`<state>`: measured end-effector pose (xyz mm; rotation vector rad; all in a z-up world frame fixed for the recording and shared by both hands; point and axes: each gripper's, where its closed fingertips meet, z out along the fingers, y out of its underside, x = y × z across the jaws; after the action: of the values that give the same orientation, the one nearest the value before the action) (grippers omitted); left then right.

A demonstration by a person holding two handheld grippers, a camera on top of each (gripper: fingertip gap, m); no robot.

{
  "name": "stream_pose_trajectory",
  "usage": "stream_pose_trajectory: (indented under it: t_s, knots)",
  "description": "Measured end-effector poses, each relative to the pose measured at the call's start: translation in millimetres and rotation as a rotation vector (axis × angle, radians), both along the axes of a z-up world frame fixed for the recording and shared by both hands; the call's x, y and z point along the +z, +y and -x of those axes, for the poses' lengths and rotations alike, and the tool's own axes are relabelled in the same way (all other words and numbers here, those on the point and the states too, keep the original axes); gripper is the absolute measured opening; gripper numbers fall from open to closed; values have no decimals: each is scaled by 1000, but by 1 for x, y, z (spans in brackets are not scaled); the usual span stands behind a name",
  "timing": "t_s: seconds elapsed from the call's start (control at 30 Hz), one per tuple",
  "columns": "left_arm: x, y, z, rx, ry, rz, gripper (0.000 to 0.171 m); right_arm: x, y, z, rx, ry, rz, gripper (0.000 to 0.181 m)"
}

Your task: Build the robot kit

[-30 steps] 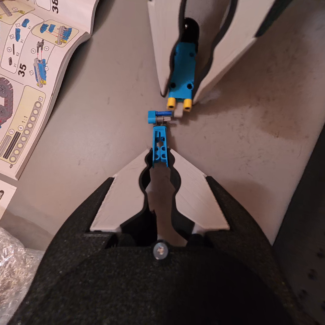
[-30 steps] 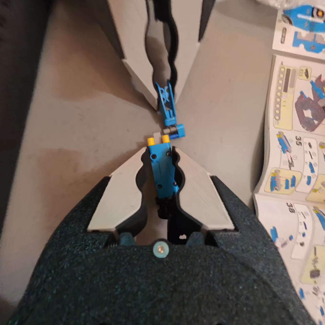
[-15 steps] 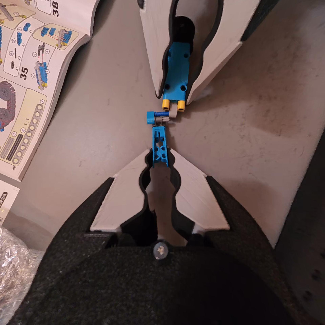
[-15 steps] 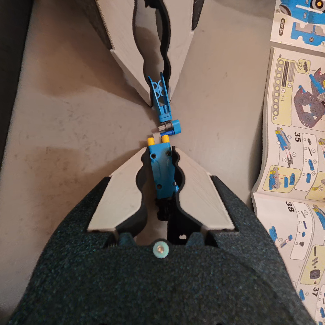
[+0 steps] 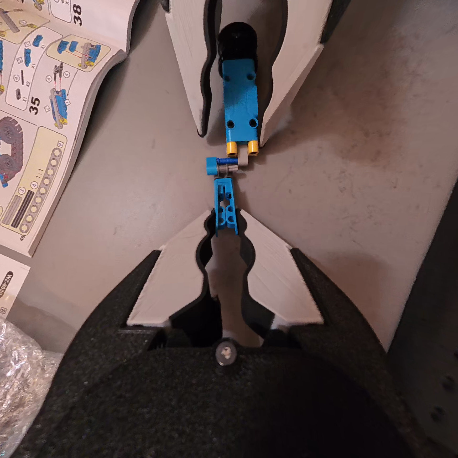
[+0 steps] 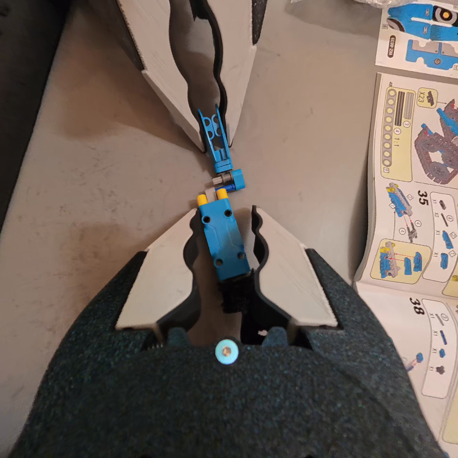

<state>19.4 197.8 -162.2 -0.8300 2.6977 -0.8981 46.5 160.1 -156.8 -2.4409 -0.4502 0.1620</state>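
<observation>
My left gripper (image 5: 224, 213) is shut on a narrow blue brick piece (image 5: 225, 205) at its tips. At the piece's far end sits a grey connector with a blue pin (image 5: 223, 166). That pin meets a grey part between two yellow pins (image 5: 242, 148) on a wider blue block (image 5: 240, 104) with a black wheel (image 5: 236, 37) behind it. My right gripper (image 6: 225, 210) is open around this block (image 6: 224, 243). Its left finger (image 6: 173, 243) is against the block and its right finger (image 6: 280, 247) stands clear. The left gripper also shows in the right wrist view (image 6: 216, 146).
An open instruction booklet (image 5: 37, 124) lies left of the left gripper and also shows in the right wrist view (image 6: 409, 198). A crinkled clear plastic bag (image 5: 14, 371) is at lower left. The grey tabletop ends at a dark edge (image 5: 433, 297) on the right.
My right gripper has opened; its fingers have spread away from the blue block, which stays in place. My left gripper keeps its hold on the narrow piece.
</observation>
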Motion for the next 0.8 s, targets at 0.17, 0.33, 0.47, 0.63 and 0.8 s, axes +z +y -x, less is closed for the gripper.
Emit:
stream_pose_trajectory:
  t_s: [0.17,0.33,0.47,0.63,0.8]
  knots:
    - [0,0,0,12,19,20,15,0,0,0,-2,6,-5,42]
    - [0,0,0,15,21,19,15,-4,0,-1,-6,-30,20,46]
    - [0,0,0,15,19,18,15,-3,-1,2,-6,-41,41,46]
    - [0,0,0,14,13,10,15,18,10,12,10,-88,30,47]
    - [0,0,0,21,14,10,15,9,14,10,54,-194,186,44]
